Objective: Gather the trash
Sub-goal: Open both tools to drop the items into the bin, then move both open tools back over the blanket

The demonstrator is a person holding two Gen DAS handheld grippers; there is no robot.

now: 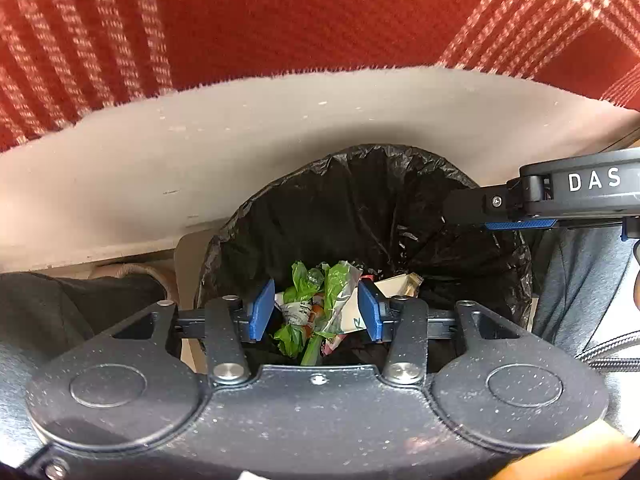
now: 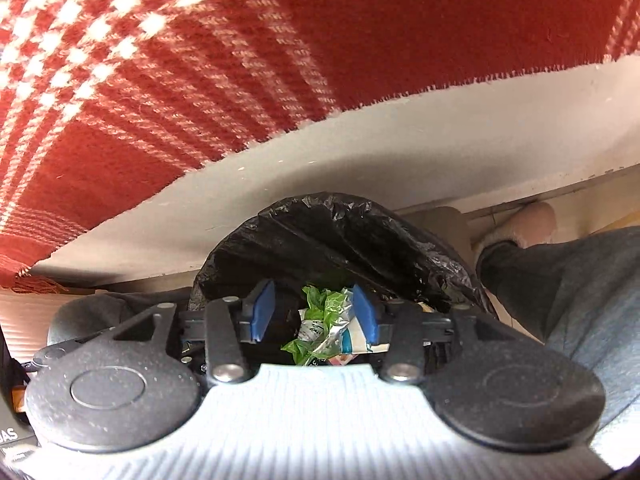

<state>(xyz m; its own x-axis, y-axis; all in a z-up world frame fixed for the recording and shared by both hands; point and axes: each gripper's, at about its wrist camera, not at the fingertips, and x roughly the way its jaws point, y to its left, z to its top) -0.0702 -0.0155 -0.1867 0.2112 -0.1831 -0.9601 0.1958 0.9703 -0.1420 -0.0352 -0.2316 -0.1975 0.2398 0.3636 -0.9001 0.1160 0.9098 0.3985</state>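
Two hand-held grippers hover over a lined bin of trash.

Both the left gripper [image 1: 316, 310] and right gripper [image 2: 315, 311] have jaws parted wide, holding nothing. Below lie crumpled green wrappers [image 1: 320, 304] in the black bin liner [image 1: 360, 200]: light, soft, likely slippery; the liner's rim at 12 o'clock looks best to pinch. "DAS" reads on one gripper. Red checked blanket [image 2: 200, 60] lies beyond.

a home: red plaid blanket [image 1: 280, 16], lined trash bin [image 1: 360, 208], slippered foot [image 2: 536, 224].
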